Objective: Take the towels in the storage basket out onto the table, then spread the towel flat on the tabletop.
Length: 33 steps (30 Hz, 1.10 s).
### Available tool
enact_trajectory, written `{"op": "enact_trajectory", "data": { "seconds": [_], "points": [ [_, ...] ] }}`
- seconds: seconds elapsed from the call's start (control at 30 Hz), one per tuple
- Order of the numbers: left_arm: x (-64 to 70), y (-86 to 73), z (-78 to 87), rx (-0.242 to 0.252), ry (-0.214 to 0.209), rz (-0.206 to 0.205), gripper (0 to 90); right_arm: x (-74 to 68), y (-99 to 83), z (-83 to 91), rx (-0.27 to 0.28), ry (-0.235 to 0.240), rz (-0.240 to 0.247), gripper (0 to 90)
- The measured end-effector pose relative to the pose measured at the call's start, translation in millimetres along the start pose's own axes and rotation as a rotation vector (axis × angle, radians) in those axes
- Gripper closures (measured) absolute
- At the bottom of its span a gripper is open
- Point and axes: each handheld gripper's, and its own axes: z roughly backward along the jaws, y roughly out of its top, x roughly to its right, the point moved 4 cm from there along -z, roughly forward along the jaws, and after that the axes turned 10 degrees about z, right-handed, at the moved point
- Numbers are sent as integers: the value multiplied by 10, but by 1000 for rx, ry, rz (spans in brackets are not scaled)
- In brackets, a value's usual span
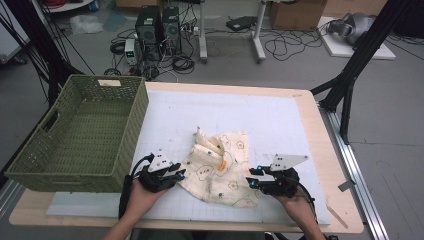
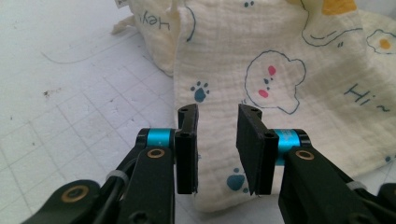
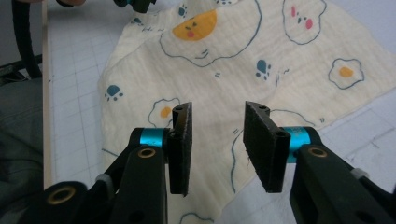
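work in hand: handling the cream muslin cloth printed with bears, paw marks and fried eggs (image 1: 220, 167), most likely to fold it or to move it into the basket; which of the two i cannot tell.
cloth position: it lies rumpled on the white gridded mat (image 1: 280, 120) of the tabletop (image 1: 307, 107), near the front edge, between the two claws; its far-left part is bunched and turned over on itself.
done so far: judging by how it lies, little; the cloth is neither flat nor neatly folded, and nothing is gripped.
left to do: take hold of edges or corners, lift or spread, then fold or stow.
left claw (image 2: 217, 140): released, jaws apart over the cloth's near-left edge, pinching no fabric.
right claw (image 3: 217, 140): released, jaws apart above the cloth's near-right corner, holding nothing.
basket: the olive-green woven plastic basket (image 1: 120, 130) sits at the tabletop's left, just beside the mat, with no item inside that i can see.
count, cloths: one.
count, baskets: one.
count, claws: two.
count, mats: one.
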Motion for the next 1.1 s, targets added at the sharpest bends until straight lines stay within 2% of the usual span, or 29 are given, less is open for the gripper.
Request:
{"op": "enact_trajectory", "data": {
  "seconds": [0.17,0.27,0.3,0.4,0.5,0.53,0.6,0.73,0.8,0.97,1.03,1.1],
  "points": [
    [-34,-28,-40,-38,5,-9,670,10,-22,-33,-20,13,-2,587],
    [-75,-81,-83,-78,-4,-11,703,-19,-57,-102,-58,35,6,584],
    [-88,-86,-81,-68,-3,-9,716,-31,-67,-133,-71,41,12,585],
    [-112,-79,-70,-79,-4,-19,853,-43,-109,-217,-111,59,4,602],
    [-105,-85,-45,-87,-10,-23,891,-50,-142,-282,-143,67,10,695],
    [-98,-92,-35,-86,-12,-22,892,-49,-138,-283,-141,71,14,768],
    [-78,-113,5,-82,-16,-25,894,-45,-143,-280,-140,95,6,855],
    [1,-166,147,-70,-33,-27,895,-49,-134,-192,-112,110,-3,876],
    [62,-193,229,-71,-40,-40,895,-74,-134,-123,-112,105,13,877],
    [227,-241,436,-61,-84,-58,894,-197,-195,69,-118,129,25,874],
    [284,-240,496,-48,-101,-74,885,-241,-210,148,-99,142,20,809],
    [306,-201,513,-29,-108,-70,819,-231,-202,200,-80,141,14,762]
  ]
}}
